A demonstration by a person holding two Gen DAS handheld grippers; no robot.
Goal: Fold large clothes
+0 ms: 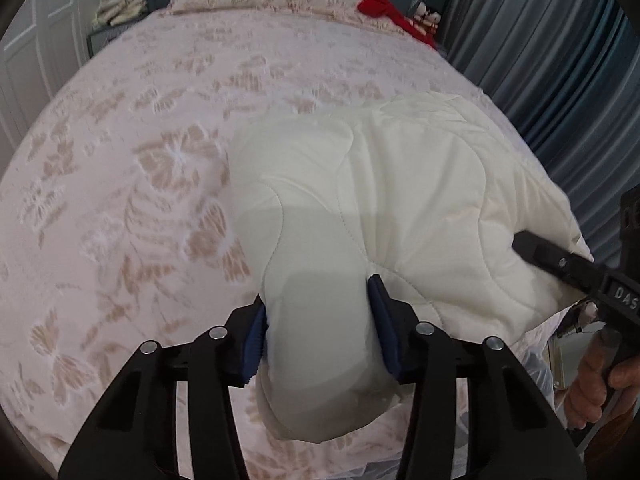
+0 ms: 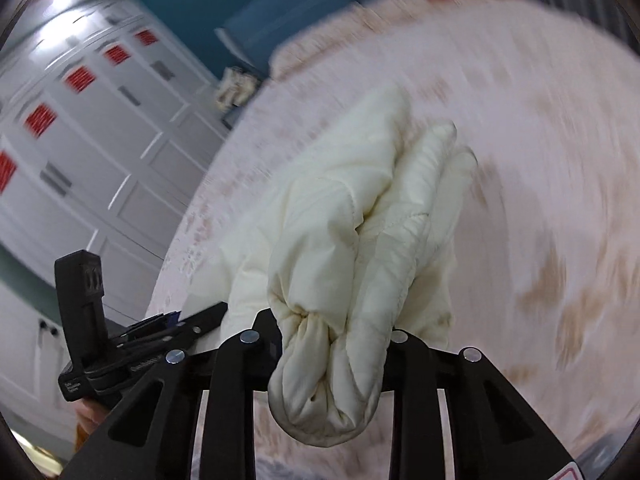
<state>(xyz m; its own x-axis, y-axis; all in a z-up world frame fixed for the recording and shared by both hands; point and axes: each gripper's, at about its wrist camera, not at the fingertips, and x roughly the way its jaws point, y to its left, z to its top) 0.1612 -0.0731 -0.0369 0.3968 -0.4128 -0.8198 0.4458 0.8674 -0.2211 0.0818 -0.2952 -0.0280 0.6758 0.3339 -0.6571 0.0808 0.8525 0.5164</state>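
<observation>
Gripping a cream quilted jacket (image 1: 400, 200) at two spots above a bed (image 1: 120, 200) covered in a floral spread. Left gripper (image 1: 320, 320) clamping a rounded, padded end of the jacket, blue pads (image 1: 256, 336) pressing into the fabric on either side, seen at six o'clock in the left wrist view. Right gripper (image 2: 326, 344) clenching a bunched, gathered end of the same jacket, folds squeezed together and hanging over the near edge of the jaws at six o'clock in the right wrist view; also showing in the left wrist view at three to four o'clock, its black finger laid against the jacket's edge. Jacket lying partly on the bed toward two o'clock in the left wrist view, near ends raised in both grips. Judging the fold as only begun: the jacket looking doubled or bundled rather than flat, no neat rectangle formed, edges not lined up, so smoothing, folding over and setting down probably all remaining. Red garment (image 1: 384, 12) waiting at one o'clock near the head of the bed, apparently unfolded, though too small to tell surely. Pale folded items (image 1: 120, 8) stacked at eleven o'clock beside the bed. Seeing no basket, box or other container anywhere, so nothing to report as held inside one
</observation>
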